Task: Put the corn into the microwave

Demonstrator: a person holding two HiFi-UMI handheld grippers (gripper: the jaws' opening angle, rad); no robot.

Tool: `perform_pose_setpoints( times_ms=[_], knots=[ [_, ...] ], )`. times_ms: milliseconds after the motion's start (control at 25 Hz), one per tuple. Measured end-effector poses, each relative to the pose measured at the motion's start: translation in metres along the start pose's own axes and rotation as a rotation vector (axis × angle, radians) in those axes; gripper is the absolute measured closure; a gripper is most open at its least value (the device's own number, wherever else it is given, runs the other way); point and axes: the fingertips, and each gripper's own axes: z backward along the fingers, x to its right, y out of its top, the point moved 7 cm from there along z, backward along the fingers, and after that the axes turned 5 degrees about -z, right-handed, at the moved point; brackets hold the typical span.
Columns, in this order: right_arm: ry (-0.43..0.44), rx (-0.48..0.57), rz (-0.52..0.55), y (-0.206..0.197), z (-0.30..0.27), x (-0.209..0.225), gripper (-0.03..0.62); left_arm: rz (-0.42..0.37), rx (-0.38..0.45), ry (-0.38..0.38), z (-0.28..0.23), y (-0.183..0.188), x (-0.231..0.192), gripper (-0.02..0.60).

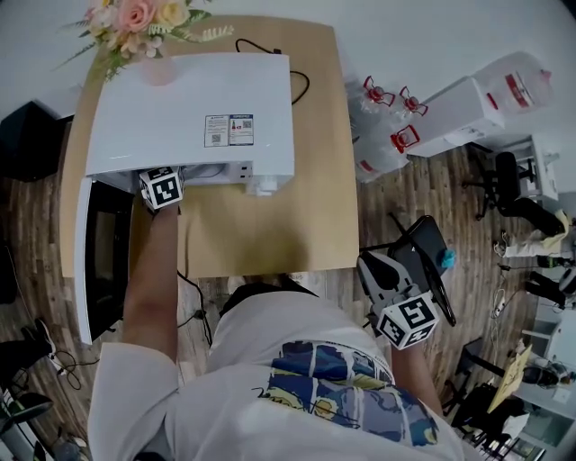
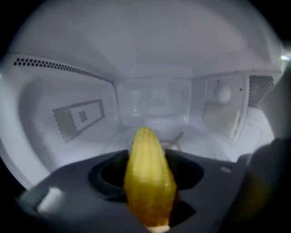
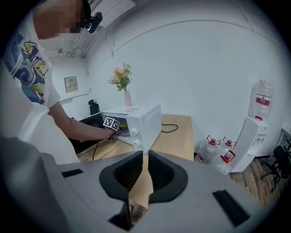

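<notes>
While left gripper (image 2: 148,175) clamps the corn (image 2: 146,154) lengthwise, tip forward, both sit inside the microwave (image 1: 189,108) mouth, just above the cavity floor — placing step, looks nearly done. Next move likely: lower corn onto the floor near the hub (image 2: 175,142), release, back out past the open door (image 1: 99,261). Right gripper (image 3: 144,175) hangs well clear of the microwave, jaws together, empty. Sticker (image 1: 229,129) on microwave top — print too small to read.

Flowers (image 1: 135,22): pink bunch at your table's (image 1: 270,225) far left corner.
Cable (image 1: 302,85): black, looping across the far tabletop.
Water jugs (image 1: 382,126): on the floor to your right, beside the white dispenser (image 1: 477,108).
</notes>
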Motion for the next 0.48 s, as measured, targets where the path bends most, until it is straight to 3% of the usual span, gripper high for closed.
perform_pose_setpoints(
  times_ms=[240, 480],
  knots=[
    [-0.013, -0.002, -0.004, -0.0026, 0.0081, -0.0024, 0.557, -0.014, 0.037, 0.034, -0.0042, 0.0049, -0.0012, 0.321],
    [-0.013, -0.002, 0.001, -0.0027, 0.0103, 0.0034, 0.557, 0.000, 0.016, 0.062, -0.0021, 0.0050, -0.0008, 0.302]
  ],
)
